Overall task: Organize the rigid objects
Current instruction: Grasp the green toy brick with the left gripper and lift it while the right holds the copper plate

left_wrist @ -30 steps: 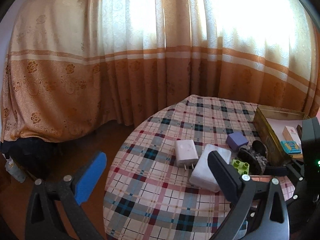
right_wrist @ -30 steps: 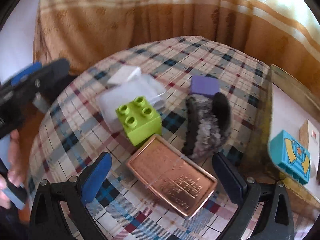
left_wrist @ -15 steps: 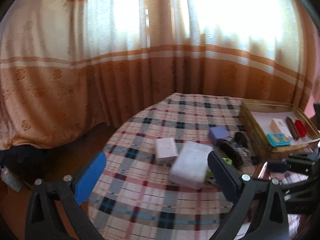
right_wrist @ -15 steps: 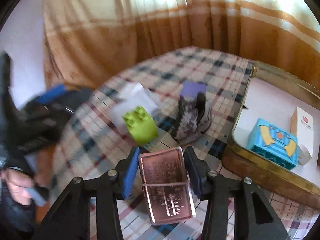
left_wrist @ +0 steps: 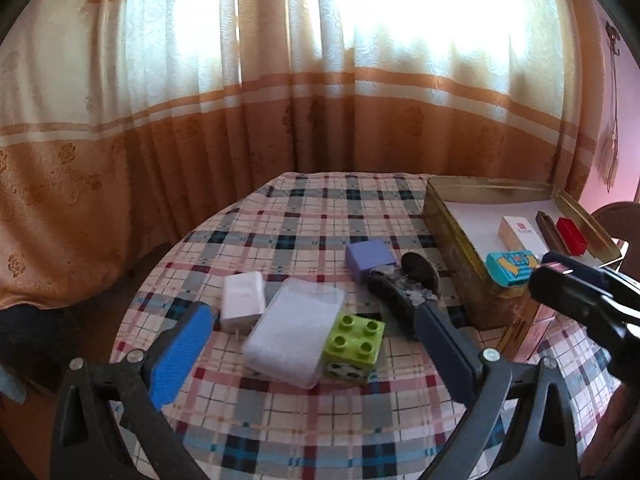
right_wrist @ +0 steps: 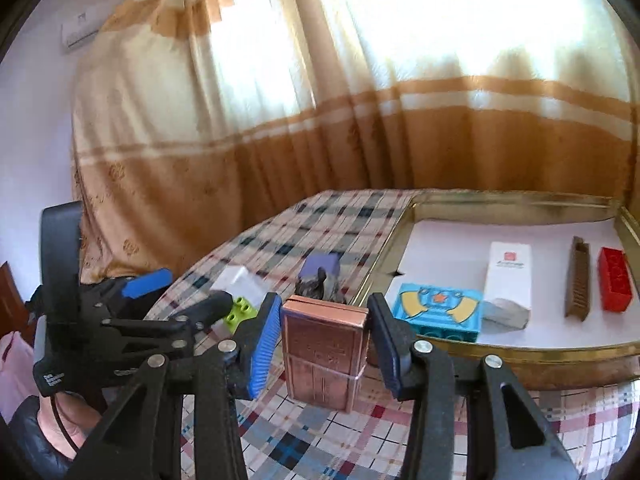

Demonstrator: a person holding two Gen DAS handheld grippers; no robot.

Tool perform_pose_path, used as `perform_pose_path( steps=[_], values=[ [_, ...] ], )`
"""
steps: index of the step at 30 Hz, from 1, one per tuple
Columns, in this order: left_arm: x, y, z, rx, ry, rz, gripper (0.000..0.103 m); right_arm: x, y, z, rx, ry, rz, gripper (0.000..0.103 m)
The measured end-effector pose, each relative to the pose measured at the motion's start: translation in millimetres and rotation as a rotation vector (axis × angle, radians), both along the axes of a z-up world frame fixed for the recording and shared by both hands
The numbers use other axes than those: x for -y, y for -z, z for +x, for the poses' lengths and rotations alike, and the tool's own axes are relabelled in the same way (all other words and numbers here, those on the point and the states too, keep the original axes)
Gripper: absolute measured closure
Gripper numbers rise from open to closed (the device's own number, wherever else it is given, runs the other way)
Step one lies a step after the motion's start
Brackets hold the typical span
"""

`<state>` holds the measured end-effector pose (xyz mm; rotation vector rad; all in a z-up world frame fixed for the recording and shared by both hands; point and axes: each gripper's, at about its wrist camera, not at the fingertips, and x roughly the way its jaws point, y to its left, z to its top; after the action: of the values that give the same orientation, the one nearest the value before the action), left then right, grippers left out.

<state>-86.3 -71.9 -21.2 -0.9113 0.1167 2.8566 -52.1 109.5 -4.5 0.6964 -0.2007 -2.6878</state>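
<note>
Right gripper [right_wrist: 322, 344] is clamped on a copper-coloured tin [right_wrist: 323, 350], lifted clear of the plaid tablecloth [right_wrist: 304, 236], just short of the brass tray [right_wrist: 520, 350]. Its jaws have just closed onto it. Left gripper [left_wrist: 316, 344] hangs wide open with nothing in it. Under it sit a green brick [left_wrist: 354, 340], a clear plastic case [left_wrist: 294, 338], a white charger [left_wrist: 243, 300], a grey rock [left_wrist: 400, 292] and a purple block [left_wrist: 370, 256]. Inside the tray: a blue robot brick [right_wrist: 438, 310] nearest, then a white box [right_wrist: 508, 276], a brown comb [right_wrist: 578, 282] and a red brick [right_wrist: 616, 280].
</note>
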Motion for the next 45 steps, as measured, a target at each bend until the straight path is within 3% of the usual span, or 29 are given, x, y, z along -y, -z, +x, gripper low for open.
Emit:
perform_pose_path(
  steps=[4,9,11,12,16,20,29,30,31,34,39,45],
  values=[
    [-15.3,7.5,-9.8,0.055,0.015,-0.045,0.024,-1.7,0.2,1.7,-0.013,0.015,-0.001,0.056],
    [-31.0,20.7,-19.0,0.128,0.035,-0.124,0.026,-5.8,3.4,0.2,-0.004,0.025,-0.011,0.056],
    [-32.5,26.0,-23.3,0.166,0.046,-0.129,0.035,-6.7,4.3,-0.7,0.005,0.028,-0.009,0.056],
    [-32.2,28.0,-25.0,0.181,0.05,-0.127,0.047,-6.8,4.8,-1.4,0.007,0.03,-0.007,0.056],
    [-32.4,25.3,-22.9,0.164,0.067,-0.121,0.07,-9.4,5.7,-1.4,0.008,0.04,-0.014,0.056],
    [-30.9,19.8,-18.6,0.129,0.067,-0.11,0.072,-11.7,5.8,0.5,0.002,0.052,-0.026,0.056],
    [-13.0,-7.9,13.7,-0.087,0.02,-0.037,0.073,-13.9,-2.6,21.3,-0.104,0.119,-0.017,0.056],
    [-11.7,-10.0,16.1,-0.105,0.017,-0.031,0.078,-13.5,-3.6,23.3,-0.115,0.123,-0.013,0.056],
    [-10.0,-12.2,18.5,-0.123,0.023,-0.018,0.09,-12.9,-4.7,25.2,-0.125,0.129,-0.009,0.056],
    [0.1,-18.5,27.1,-0.162,0.048,0.069,0.09,-12.7,-7.5,31.3,-0.156,0.163,0.006,0.056],
    [11.5,-19.4,27.4,-0.157,0.056,0.144,0.09,-16.1,-8.5,30.6,-0.156,0.181,0.0,0.056],
    [5.2,-12.1,22.5,-0.062,0.098,0.129,0.086,-19.5,-7.6,28.8,-0.147,0.181,-0.014,0.056]
  ],
)
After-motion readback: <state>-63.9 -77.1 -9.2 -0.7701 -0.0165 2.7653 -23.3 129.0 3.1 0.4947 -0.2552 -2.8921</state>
